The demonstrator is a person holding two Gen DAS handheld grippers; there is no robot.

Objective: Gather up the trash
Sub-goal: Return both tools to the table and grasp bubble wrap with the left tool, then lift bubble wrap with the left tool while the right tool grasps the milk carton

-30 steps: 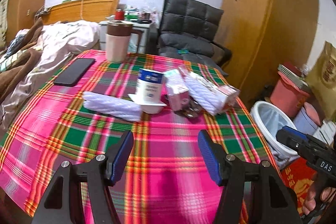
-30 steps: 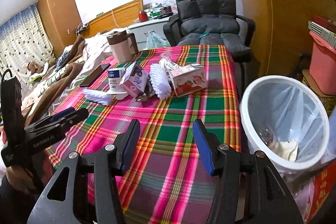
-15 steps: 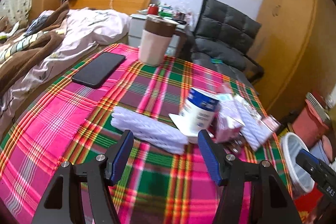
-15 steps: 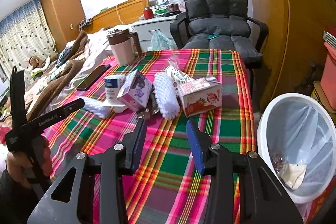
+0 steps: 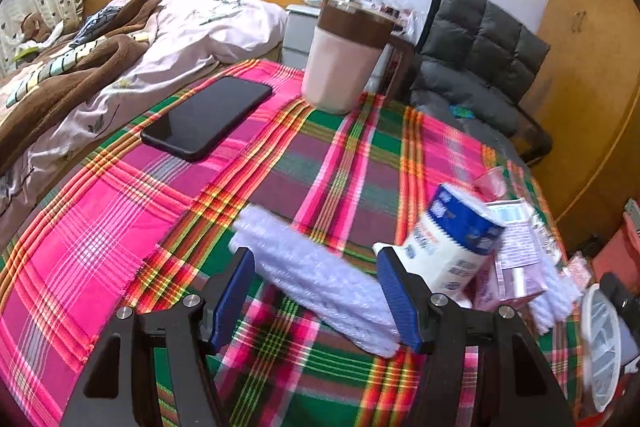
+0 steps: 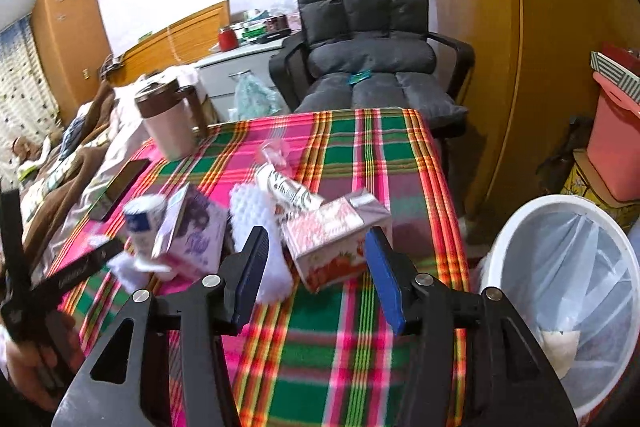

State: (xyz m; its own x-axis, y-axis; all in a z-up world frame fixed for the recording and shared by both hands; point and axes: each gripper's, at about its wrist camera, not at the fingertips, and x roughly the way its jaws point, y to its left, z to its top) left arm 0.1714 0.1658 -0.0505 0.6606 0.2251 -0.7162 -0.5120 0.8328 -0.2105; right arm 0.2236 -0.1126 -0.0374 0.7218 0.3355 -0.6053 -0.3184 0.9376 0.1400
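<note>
Beside the bin (image 6: 560,267), the right hand-held gripper (image 6: 316,275), jaws just widened, frames a carton (image 6: 336,243); the left hand-held gripper (image 5: 316,299) gapes around foam (image 5: 316,275).

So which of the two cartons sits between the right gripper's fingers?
The pink strawberry carton, lying on its side nearest the bin; the purple carton lies left of the right gripper.

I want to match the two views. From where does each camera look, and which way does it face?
Left wrist: on the left gripper, angled down at the foam strip, phone and mug; both fingers show.
Right wrist: on the right gripper, facing the pink carton, chair and bin; own fingers plus the left gripper show.
Shared: table, mug, chair.
</note>
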